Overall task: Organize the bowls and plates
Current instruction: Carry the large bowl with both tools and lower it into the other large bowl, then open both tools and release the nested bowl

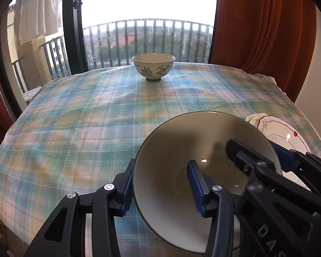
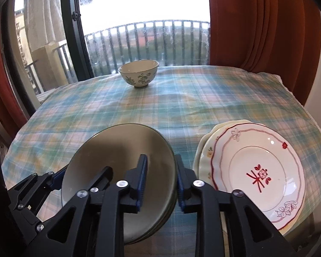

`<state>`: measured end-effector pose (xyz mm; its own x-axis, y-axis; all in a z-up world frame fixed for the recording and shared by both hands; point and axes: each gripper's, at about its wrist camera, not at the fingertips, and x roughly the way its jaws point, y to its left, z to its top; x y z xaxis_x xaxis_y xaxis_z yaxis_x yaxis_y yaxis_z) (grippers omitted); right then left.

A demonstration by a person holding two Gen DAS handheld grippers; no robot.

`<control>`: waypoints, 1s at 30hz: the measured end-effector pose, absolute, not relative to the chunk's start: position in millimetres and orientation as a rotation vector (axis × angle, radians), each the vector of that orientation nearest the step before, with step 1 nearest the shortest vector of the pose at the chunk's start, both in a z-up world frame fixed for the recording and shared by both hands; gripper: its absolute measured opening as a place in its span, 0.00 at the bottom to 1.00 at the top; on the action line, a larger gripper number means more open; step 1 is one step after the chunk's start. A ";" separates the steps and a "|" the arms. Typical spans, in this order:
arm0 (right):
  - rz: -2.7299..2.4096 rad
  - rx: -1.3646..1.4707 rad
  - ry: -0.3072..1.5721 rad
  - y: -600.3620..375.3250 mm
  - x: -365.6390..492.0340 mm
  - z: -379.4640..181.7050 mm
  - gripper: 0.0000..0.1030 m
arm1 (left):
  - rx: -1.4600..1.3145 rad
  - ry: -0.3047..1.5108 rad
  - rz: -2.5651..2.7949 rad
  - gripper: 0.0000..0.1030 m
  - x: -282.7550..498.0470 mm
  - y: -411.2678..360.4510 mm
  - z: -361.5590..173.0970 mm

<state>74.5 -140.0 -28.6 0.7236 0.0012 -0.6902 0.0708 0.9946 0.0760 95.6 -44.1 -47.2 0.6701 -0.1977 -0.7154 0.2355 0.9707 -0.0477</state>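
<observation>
A large grey-green bowl (image 1: 182,150) (image 2: 117,150) with a dark rim is at the near edge of the table. My left gripper (image 1: 160,184) straddles its left wall, one finger outside and one inside. My right gripper (image 2: 160,180) straddles its right wall the same way and shows in the left wrist view (image 1: 256,154). Both look shut on the bowl's rim. A small floral bowl (image 1: 153,66) (image 2: 138,73) stands upright at the far side. A stack of plates (image 2: 252,171) (image 1: 284,135), topped by a white plate with red trim, lies just right of the big bowl.
The table carries a blue-green plaid cloth (image 1: 85,117) (image 2: 203,98). Behind it are a window with a balcony railing (image 1: 147,38) and orange curtains (image 1: 267,25) at the right. The cloth lies bare between the two bowls.
</observation>
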 end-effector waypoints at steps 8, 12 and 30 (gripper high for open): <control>-0.023 0.069 0.734 -136.4 71.4 -18.3 0.74 | 0.058 0.762 -0.236 0.86 92.2 -38.9 -37.7; -0.007 0.074 0.730 -134.9 73.7 -10.2 0.76 | 0.075 0.725 -0.233 0.91 91.7 -36.9 -24.8; 0.024 0.053 0.708 -118.7 135.1 35.4 0.81 | 0.044 0.691 -0.205 0.93 147.2 -19.7 19.2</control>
<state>135.1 -118.7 35.4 0.7592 0.0399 -0.6496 -0.0039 0.9984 0.0567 147.2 -19.7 19.2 0.7512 -0.1732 -0.6369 0.2022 0.9790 -0.0277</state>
